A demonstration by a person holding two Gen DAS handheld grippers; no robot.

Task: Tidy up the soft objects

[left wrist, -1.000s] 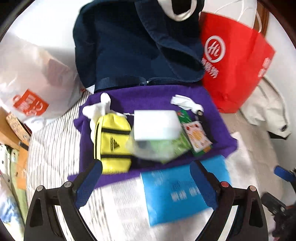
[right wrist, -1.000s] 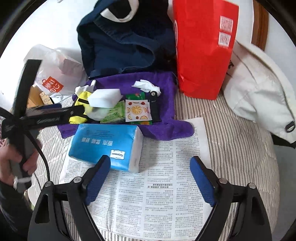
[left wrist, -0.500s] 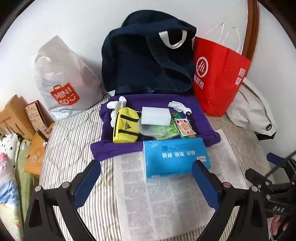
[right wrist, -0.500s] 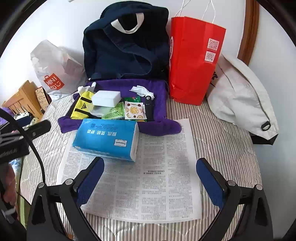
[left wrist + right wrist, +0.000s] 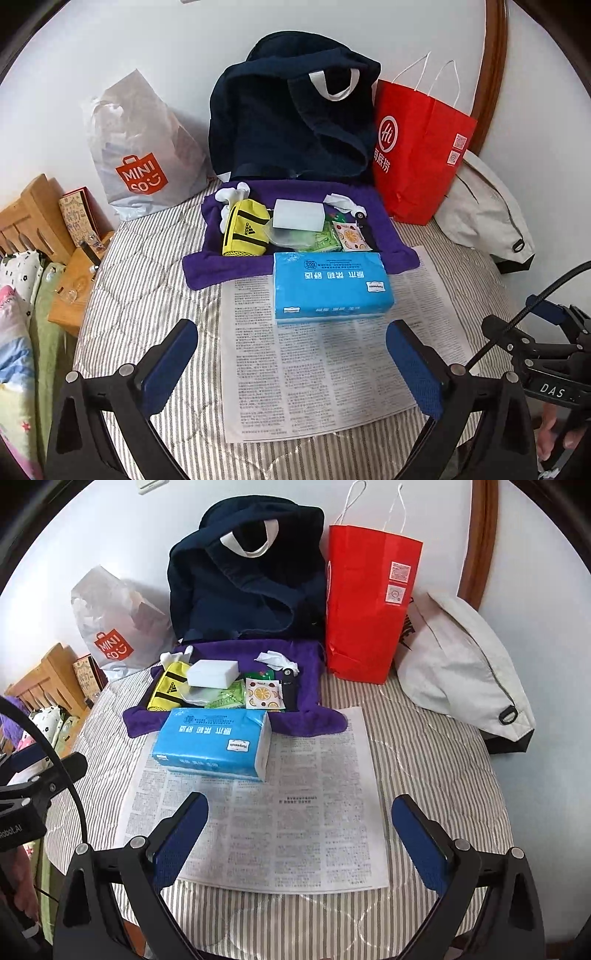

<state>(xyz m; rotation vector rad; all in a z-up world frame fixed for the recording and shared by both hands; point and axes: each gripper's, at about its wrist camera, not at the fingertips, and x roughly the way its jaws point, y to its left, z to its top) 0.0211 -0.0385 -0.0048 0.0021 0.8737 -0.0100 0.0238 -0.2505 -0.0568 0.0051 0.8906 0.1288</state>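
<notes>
A blue tissue pack (image 5: pixel 330 286) (image 5: pixel 214 742) lies on a newspaper sheet (image 5: pixel 332 369) (image 5: pixel 295 812) on the striped bed. Behind it a purple towel (image 5: pixel 221 267) (image 5: pixel 314 686) carries a yellow pouch (image 5: pixel 245 232) (image 5: pixel 166 690), a white sponge block (image 5: pixel 298 215) (image 5: pixel 212 674), green packets (image 5: pixel 314 242), a fruit-print sachet (image 5: pixel 263 694) and white socks (image 5: pixel 231 195). My left gripper (image 5: pixel 291 365) is open and empty, held back over the newspaper. My right gripper (image 5: pixel 299 838) is open and empty, also over the newspaper.
A navy tote bag (image 5: pixel 295 110) (image 5: pixel 243 576) stands against the wall behind the towel. A red paper bag (image 5: pixel 417 158) (image 5: pixel 365 609) stands to its right, a white cloth bag (image 5: pixel 461 657) farther right, a Miniso plastic bag (image 5: pixel 140 155) at left. Wooden furniture (image 5: pixel 33 221) borders the bed's left.
Both grippers have pulled back and up from the towel and tissue pack, so the whole bed and bags show. The tissue pack stays on the newspaper. Both stay open.
</notes>
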